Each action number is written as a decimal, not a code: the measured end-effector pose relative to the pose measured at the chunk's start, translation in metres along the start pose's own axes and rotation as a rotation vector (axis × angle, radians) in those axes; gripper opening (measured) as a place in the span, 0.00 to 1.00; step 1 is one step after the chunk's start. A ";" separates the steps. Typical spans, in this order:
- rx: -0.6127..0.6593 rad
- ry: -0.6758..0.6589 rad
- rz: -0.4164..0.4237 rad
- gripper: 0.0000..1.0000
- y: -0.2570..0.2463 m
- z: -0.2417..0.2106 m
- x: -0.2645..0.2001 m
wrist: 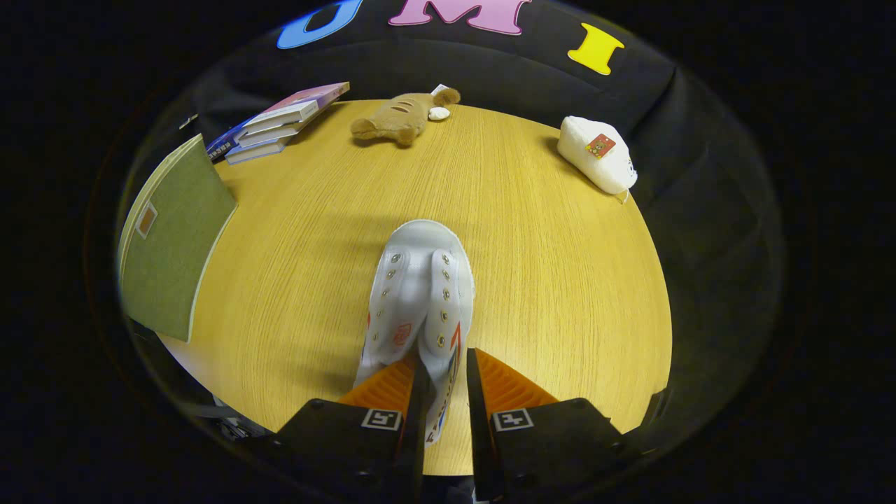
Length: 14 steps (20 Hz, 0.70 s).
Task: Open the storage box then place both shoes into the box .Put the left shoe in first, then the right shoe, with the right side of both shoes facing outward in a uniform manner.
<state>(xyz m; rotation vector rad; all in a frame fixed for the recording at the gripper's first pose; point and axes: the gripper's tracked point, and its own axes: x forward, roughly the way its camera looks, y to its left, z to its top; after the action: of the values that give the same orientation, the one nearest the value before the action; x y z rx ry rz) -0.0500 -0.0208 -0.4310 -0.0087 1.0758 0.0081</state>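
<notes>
The gripper [444,392] appears at the bottom centre of the frame, its two fingers [413,406] closed upon the right-hand collar wall of a white high-top shoe [420,287]; one finger sits inside the shoe opening and the other outside it, with the fabric pinched between them. The shoe extends away from the fingers toward the middle of the frame, toe pointing onward, its tongue and two rows of metal eyelets facing the camera; no laces are visible, and small red and blue markings show on the collar. It lies over a wooden table [560,280] with pale grain, though whether the sole touches the surface cannot be told. At the left of the frame, beside the table's edge, stands a green fabric-covered storage box [175,245], its flat panel tilted toward the camera. Beyond it, in the upper left, a stack of books [280,122] rests on the table. Farther off, at upper centre, lies a brown plush toy [399,119]. At the upper right, near the table's rim, sits a white plush toy [598,154] bearing a small tag.
</notes>
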 end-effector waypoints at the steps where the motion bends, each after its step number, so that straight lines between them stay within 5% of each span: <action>1: -0.003 -0.010 -0.007 0.33 -0.001 0.004 0.006; 7: 0.006 -0.062 -0.062 0.29 -0.015 0.018 0.029; 8: 0.056 -0.068 -0.050 0.07 -0.015 0.021 0.031; 14: 0.252 -0.120 0.016 0.05 -0.014 0.034 0.012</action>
<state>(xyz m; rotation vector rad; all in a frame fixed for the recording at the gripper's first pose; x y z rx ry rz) -0.0139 -0.0339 -0.4253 0.2247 0.9506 -0.1112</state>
